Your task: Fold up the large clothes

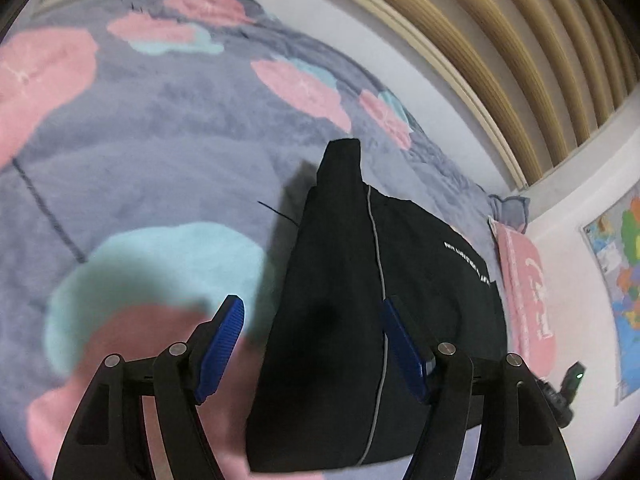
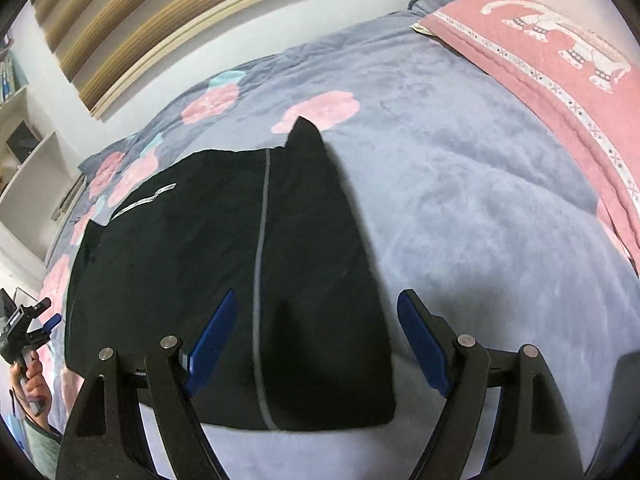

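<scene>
Black garment point(image 1: 340, 320), folded into a compact stack with a thin grey stripe running along it, lies on the bed directly ahead of both our grippers. From the left wrist view we see our left gripper point(image 1: 314, 346) with its blue-padded fingers spread wide, nothing between them; the garment's near end lies below the gap, and whether the fingers touch the cloth we cannot tell. From the right wrist view our right gripper point(image 2: 316, 344) is likewise wide apart and holding nothing, with the garment's near right corner point(image 2: 372, 412) below it (the left gripper also appears here, small, at the far left edge, gripped by a hand point(image 2: 34, 380)).

Under the garment spreads a fluffy grey-blue blanket point(image 2: 460, 200) printed with pink and teal blotches. A narrow black end of the garment point(image 1: 342, 160) points away from us, and small white lettering point(image 1: 468, 266) runs across its upper layer. Farther on, a pink pillow point(image 2: 540, 40) with a white animal pattern rests near the head of the bed. Beyond that rise a wooden slatted panel point(image 1: 520, 40) and, in the left view, a coloured map point(image 1: 618, 276) on the wall.
</scene>
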